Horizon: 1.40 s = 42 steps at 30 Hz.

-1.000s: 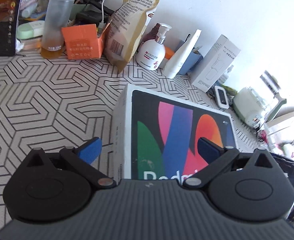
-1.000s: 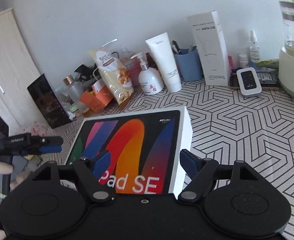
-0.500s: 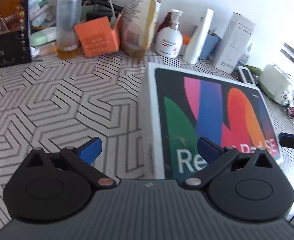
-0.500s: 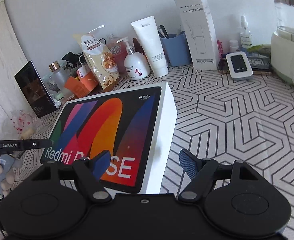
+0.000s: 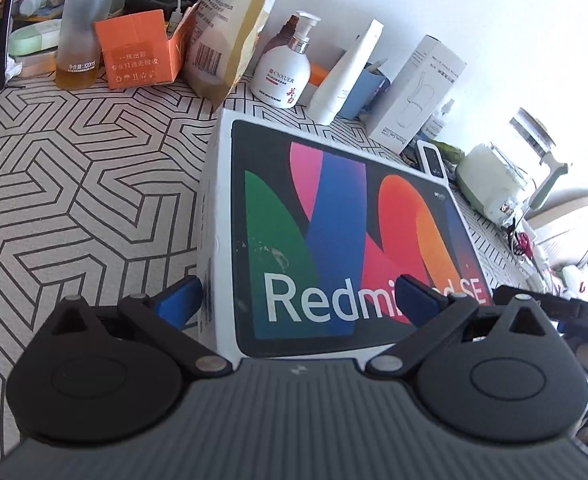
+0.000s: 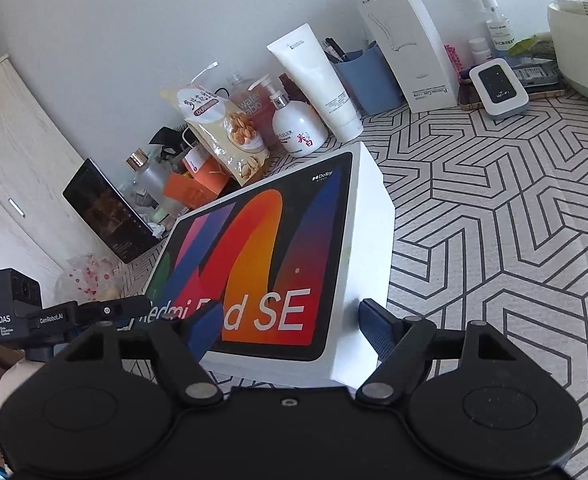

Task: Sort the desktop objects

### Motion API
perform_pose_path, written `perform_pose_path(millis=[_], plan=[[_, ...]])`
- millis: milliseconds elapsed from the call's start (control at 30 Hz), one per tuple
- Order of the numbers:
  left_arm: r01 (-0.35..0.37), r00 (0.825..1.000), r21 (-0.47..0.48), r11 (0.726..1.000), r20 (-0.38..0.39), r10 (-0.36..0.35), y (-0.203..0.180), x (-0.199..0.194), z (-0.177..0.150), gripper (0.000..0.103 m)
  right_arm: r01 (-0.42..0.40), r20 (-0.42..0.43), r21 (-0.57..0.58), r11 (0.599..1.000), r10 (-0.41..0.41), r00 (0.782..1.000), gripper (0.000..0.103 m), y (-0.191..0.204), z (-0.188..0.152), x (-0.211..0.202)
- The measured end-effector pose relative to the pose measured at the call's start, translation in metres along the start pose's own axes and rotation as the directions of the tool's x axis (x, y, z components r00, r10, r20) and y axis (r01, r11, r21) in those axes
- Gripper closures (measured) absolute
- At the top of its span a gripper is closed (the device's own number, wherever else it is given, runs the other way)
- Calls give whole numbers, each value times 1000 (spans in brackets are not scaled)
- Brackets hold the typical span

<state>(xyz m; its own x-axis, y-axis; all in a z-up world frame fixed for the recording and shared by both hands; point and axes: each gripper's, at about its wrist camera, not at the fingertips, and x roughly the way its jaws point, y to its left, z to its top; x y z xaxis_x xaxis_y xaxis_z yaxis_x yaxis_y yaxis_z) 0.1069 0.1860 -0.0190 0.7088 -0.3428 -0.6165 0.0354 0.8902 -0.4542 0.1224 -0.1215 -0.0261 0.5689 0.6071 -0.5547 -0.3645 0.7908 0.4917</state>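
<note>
Both claws spread, gripping nothing. I see box (image 5: 346, 236) flat on counter (image 5: 74, 184) btwn L claw (image 5: 298, 300) and R claw (image 6: 290, 326), long axis running L–R.

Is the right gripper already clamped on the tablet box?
No: the right gripper is open, its blue fingers straddling the near corner of the tablet box without pinching it.

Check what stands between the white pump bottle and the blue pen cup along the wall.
A white tube stands between the pump bottle and the blue cup, clearest in the right wrist view.
</note>
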Motion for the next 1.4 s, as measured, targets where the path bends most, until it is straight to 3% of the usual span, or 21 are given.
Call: perform_pose_path(millis=[133, 333, 567, 700, 767, 833, 967, 1133, 1233, 1400], plan=[[-23, 1000, -18, 1000, -2, 23, 2, 7, 4, 0, -13, 5, 15, 1000, 13, 1000, 22, 3, 1, 0], [-31, 999, -13, 999, 6, 31, 2, 8, 4, 0, 41, 43, -34, 999, -40, 998, 22, 19, -22, -13], [-93, 996, 78, 993, 20, 92, -15, 0, -3, 0, 107, 90, -89, 990, -99, 991, 22, 38, -49, -28], [-227, 972, 181, 957, 95, 213, -37, -19, -20, 0, 145, 118, -118, 982, -131, 984, 13, 49, -64, -36], [-258, 965, 233, 938, 113, 238, -51, -23, -29, 0, 164, 133, -132, 977, -147, 980, 13, 55, -72, -41], [-249, 967, 263, 932, 118, 225, -62, -27, -38, 0, 184, 148, -146, 972, -162, 976, 13, 60, -79, -45], [-229, 969, 230, 946, 145, 200, -70, -43, -59, 0, 248, 145, -173, 953, -225, 964, 13, 61, -77, -40], [-244, 965, 202, 948, 152, 216, -73, -52, -79, 0, 189, 104, -144, 971, -175, 979, 13, 63, -88, -42], [-251, 964, 223, 942, 145, 223, -79, -49, -86, 0, 199, 101, -149, 969, -185, 978, 13, 64, -92, -41], [-205, 974, 215, 955, 136, 178, -84, -54, -99, 0, 224, 97, -168, 960, -210, 973, 13, 64, -94, -42]])
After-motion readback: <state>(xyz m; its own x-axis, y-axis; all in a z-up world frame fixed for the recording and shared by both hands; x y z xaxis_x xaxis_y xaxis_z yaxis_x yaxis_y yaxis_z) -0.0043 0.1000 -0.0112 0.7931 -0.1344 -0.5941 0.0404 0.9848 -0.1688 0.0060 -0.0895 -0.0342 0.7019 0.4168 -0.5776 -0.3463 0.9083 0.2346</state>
